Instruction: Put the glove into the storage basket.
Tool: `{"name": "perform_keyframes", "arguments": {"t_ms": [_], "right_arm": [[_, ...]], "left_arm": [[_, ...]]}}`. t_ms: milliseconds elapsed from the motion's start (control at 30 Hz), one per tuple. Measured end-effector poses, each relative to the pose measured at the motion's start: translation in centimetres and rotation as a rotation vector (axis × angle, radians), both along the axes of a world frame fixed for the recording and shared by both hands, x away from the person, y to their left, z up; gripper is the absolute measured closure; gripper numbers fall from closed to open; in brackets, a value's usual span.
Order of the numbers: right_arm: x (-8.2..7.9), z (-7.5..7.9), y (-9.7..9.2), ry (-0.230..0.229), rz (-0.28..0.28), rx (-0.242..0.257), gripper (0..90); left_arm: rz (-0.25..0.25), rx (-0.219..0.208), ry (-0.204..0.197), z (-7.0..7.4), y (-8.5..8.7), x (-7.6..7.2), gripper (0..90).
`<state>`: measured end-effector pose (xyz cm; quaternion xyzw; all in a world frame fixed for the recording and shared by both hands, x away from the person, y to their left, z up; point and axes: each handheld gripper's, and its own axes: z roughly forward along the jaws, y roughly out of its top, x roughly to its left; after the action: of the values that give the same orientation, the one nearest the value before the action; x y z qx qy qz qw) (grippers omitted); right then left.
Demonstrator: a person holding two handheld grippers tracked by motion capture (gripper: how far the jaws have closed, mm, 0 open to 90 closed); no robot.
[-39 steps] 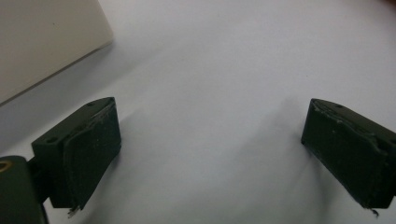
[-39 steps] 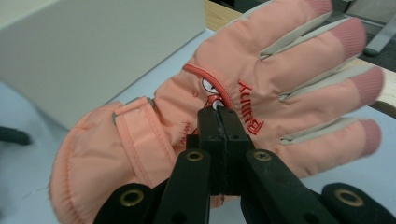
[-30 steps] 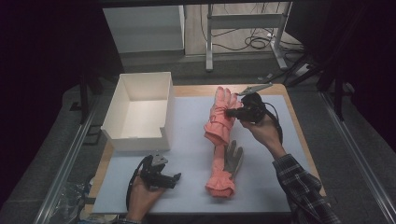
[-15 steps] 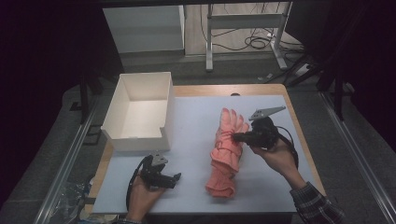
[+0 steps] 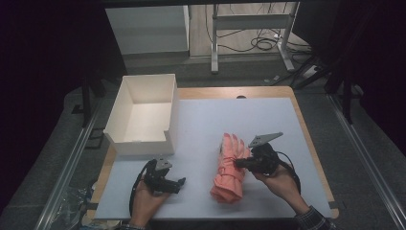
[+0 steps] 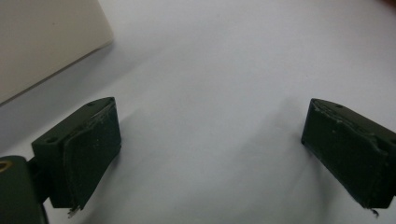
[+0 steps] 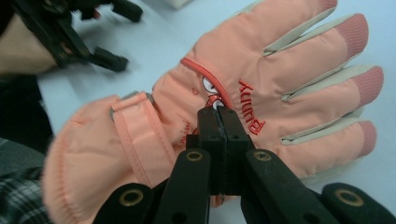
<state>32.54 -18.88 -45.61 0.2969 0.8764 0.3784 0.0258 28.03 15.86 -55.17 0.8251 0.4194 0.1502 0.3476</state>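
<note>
- Dragged down the tabletop (image 5: 287,124) since a second ago, the pink glove (image 5: 230,170) now lies near its front edge.
- Right gripper (image 7: 218,112) jaws pinch the glove's back, fully closed.
- Left gripper (image 6: 210,144) jaws gape wide, holding nothing, beside the white box (image 5: 143,112).

One pink glove (image 5: 230,170), one white box (image 5: 143,115), two claws (image 5: 238,163) (image 5: 181,182).

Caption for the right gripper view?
Right gripper, jaws shut, pinching a pink glove on the white table.
</note>
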Motion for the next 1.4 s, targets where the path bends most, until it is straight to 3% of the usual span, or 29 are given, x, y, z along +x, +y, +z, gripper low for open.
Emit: {"name": "perform_keyframes", "arguments": {"t_ms": [133,333,600,733,867,933,1100,1233,1400], "right_arm": [[0.2,-1.2,0.2,0.011,-0.002,-0.009,89.4],[0.0,-2.2,0.8,-0.008,0.012,-0.022,86.7],[-0.3,-0.5,-0.2,-0.061,-0.006,0.012,67.1],[-0.4,0.5,-1.3,-0.098,-0.04,0.029,64.9],[-0.3,0.4,-2.7,-0.13,-0.081,0.028,64.3],[-0.2,-0.2,-3.6,-0.146,-0.116,0.015,64.3],[-0.1,-3.1,-5.1,-0.114,-0.167,0.013,69.0],[-0.3,-5.2,-5.2,-0.094,-0.17,0.014,74.4],[-0.4,-6.8,-4.5,-0.1,-0.155,-0.007,75.0]], "left_arm": [[0.001,0.0,0.0,0.0,0.0,0.0,4.6],[0.001,0.0,0.0,0.0,0.0,0.0,4.6],[0.0,0.0,0.0,0.0,0.0,0.0,4.6],[0.0,0.0,0.0,0.0,0.0,0.0,4.6],[0.001,0.0,0.0,0.0,0.0,0.0,4.6],[0.001,0.0,0.0,0.0,0.0,0.0,4.6],[-0.002,0.004,0.001,0.0,0.0,0.0,4.6],[-0.002,0.004,0.001,0.0,0.0,0.0,4.6],[-0.002,0.004,0.001,0.0,0.0,0.0,4.6]]}}
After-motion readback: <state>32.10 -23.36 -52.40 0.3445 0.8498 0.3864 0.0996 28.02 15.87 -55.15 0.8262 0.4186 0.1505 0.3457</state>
